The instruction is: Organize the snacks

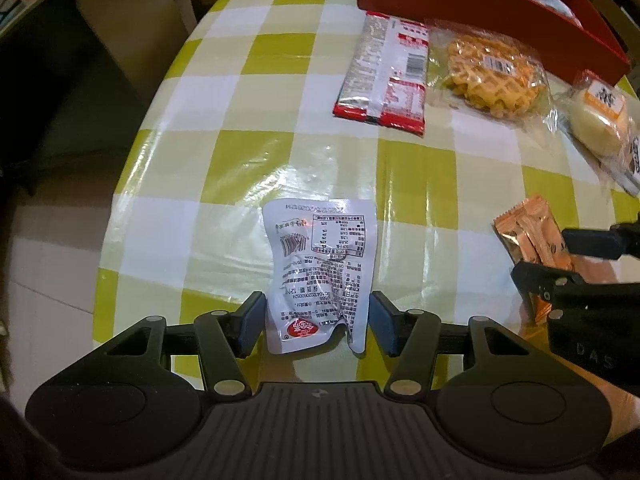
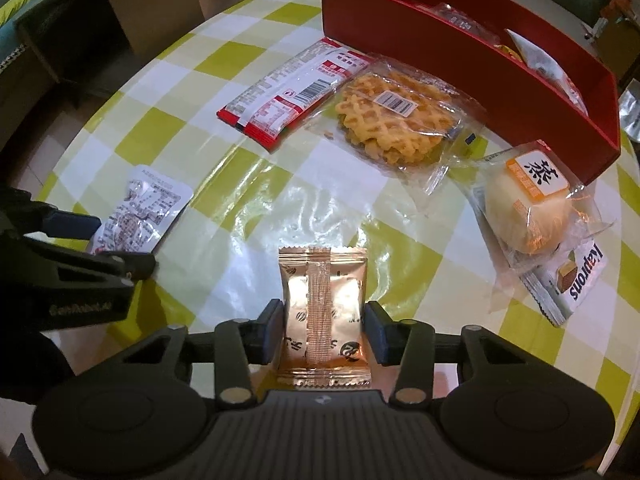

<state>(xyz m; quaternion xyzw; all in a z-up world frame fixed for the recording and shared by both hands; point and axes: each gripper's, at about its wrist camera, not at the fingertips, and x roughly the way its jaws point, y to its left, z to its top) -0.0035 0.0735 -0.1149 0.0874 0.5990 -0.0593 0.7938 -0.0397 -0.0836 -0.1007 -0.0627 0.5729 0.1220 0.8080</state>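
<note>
A white snack pouch (image 1: 320,272) lies on the checked table between the fingers of my left gripper (image 1: 317,322); the jaws stand open around it, with small gaps on both sides. A copper-orange snack packet (image 2: 324,312) lies between the fingers of my right gripper (image 2: 323,330); the pads sit right at its edges and the packet lies flat on the table. The red box (image 2: 480,76) stands at the far right with several snacks inside. The white pouch also shows in the right wrist view (image 2: 140,212), and the orange packet in the left wrist view (image 1: 528,236).
On the yellow-and-white checked table (image 2: 240,184) lie a red-and-silver packet (image 2: 288,92), a wrapped waffle (image 2: 396,120), a wrapped white bun (image 2: 528,208) and a Kaprons wafer packet (image 2: 572,284). The table edge curves along the left. A cardboard box (image 2: 156,4) stands beyond the table.
</note>
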